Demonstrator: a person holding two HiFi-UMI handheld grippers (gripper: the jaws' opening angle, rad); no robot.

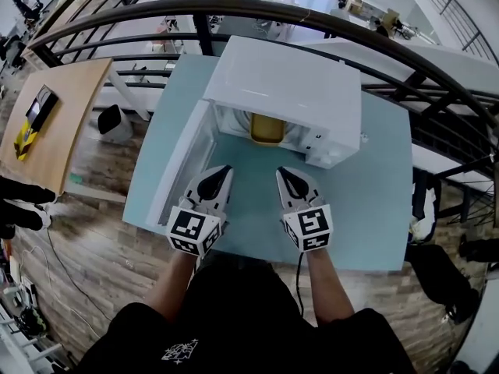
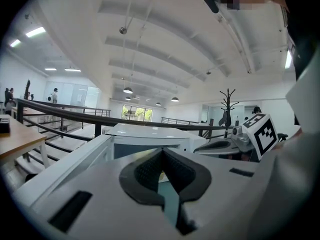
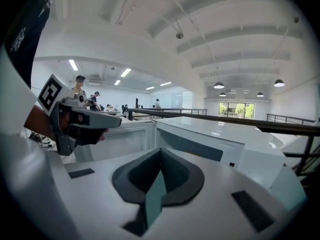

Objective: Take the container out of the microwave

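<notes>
Partly visible: yellow container (image 1: 266,128) inside open microwave (image 1: 288,84).

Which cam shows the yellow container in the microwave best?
Head view: the yellow container sits in plain sight inside the open microwave. Both gripper views show only the microwave's outside; the container cannot be made out there.

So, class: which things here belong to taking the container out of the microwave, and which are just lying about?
Job: microwave, its open door, yellow container inside, left gripper, right gripper, both shut and empty.
Lying about: wooden desk, black railing.
</notes>
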